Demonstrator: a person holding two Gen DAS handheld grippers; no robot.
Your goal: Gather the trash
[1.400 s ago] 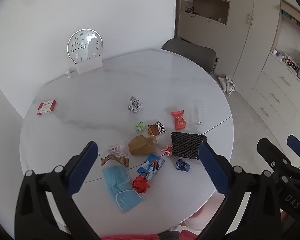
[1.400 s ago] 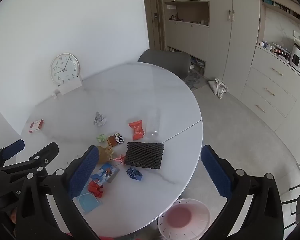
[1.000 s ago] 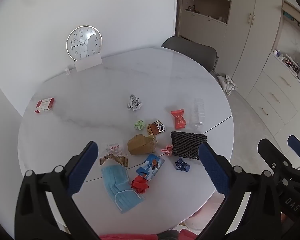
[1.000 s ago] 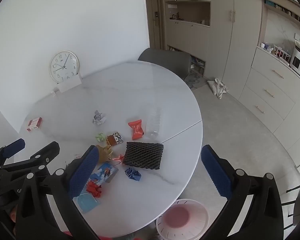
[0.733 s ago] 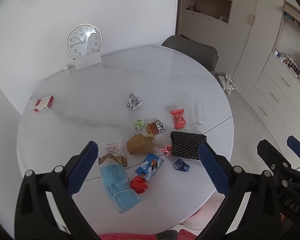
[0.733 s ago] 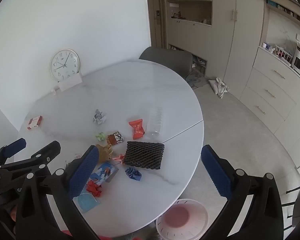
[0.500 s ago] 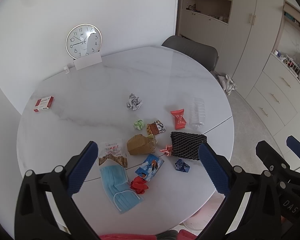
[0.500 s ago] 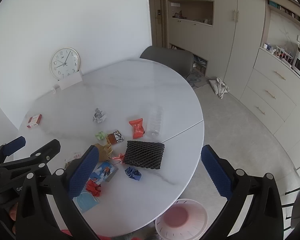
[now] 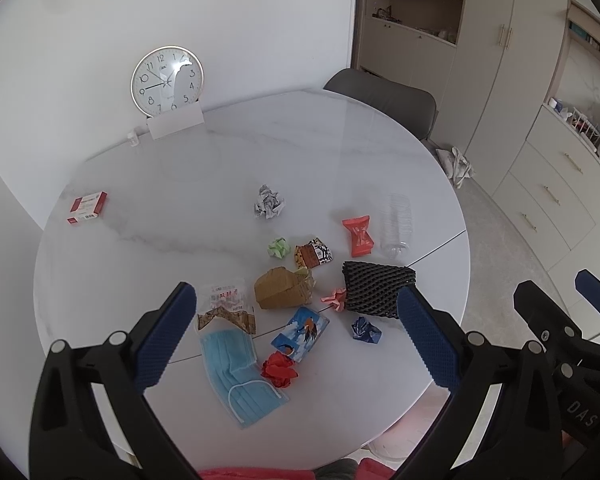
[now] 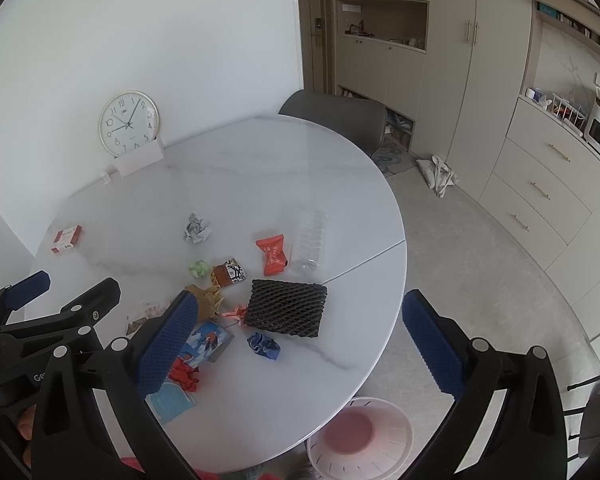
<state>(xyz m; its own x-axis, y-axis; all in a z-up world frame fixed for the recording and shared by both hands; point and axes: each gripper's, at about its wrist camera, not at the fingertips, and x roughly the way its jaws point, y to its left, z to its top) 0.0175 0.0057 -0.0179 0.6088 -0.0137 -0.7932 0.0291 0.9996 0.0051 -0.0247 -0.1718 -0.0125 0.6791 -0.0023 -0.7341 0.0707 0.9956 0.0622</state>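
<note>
Both tools hang above the near edge of the round white bench (image 9: 148,216), each spread wide and holding nothing. Below the left tool (image 9: 296,320) the trash lies scattered: a blue face mask (image 9: 236,372) and red crumpled paper (image 9: 279,369) nearest it, a brown paper bag (image 9: 280,293) straight ahead, a black foam net (image 9: 376,289) toward its right finger. Farther out sit a red wrapper (image 9: 358,236), a clear plastic bottle (image 9: 397,225), a green scrap (image 9: 279,247) and a grey paper ball (image 9: 269,208). The right tool (image 10: 300,328) frames the same net, with a small blue wrapper (image 10: 264,346) just beside it. A pink bin (image 10: 360,436) stands on the floor beneath this tool. A clock (image 9: 167,80) leans at the far edge.
</note>
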